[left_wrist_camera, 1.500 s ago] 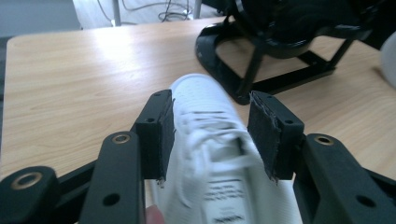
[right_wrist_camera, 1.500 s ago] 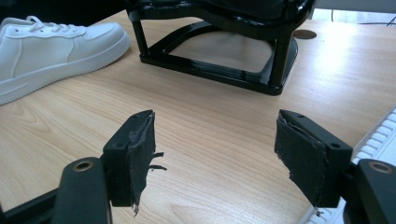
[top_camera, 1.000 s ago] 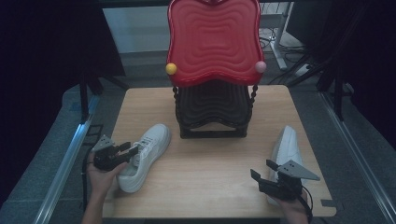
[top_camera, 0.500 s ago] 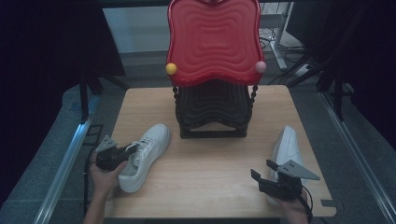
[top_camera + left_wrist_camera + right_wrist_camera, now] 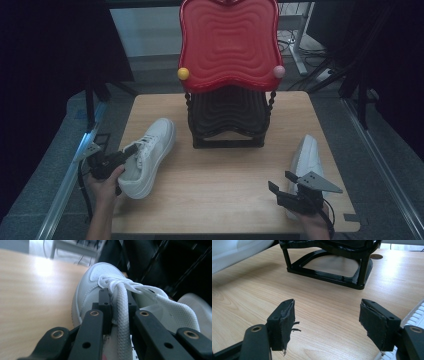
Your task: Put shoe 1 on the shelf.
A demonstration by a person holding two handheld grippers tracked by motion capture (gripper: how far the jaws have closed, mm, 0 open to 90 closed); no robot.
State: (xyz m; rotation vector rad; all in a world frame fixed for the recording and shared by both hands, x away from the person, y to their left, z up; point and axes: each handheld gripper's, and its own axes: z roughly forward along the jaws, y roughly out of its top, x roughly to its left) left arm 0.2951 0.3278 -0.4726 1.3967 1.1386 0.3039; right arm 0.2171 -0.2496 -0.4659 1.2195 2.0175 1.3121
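Observation:
A white sneaker (image 5: 150, 150) lies on the wooden table (image 5: 220, 180) at the left, toe pointing away. My left gripper (image 5: 127, 154) is at its collar, shut on a white lace (image 5: 122, 312) that runs up between the jaws from the sneaker (image 5: 92, 287). A second white sneaker (image 5: 305, 157) rests on its side near the right edge. My right gripper (image 5: 282, 186) hovers just beside it at the front right. This right gripper (image 5: 328, 323) stands open over bare wood, with worn pads (image 5: 287, 322) and nothing between them.
A black rack (image 5: 227, 122) with a red wavy tray (image 5: 227, 45) leaning on it stands at the table's far middle; its base (image 5: 329, 262) is ahead of my right gripper. The grooved sole (image 5: 415, 315) of the second sneaker lies close to the right jaw.
The left sneaker has shifted a little away from the front edge, with my left gripper staying on it. The right gripper has not moved.

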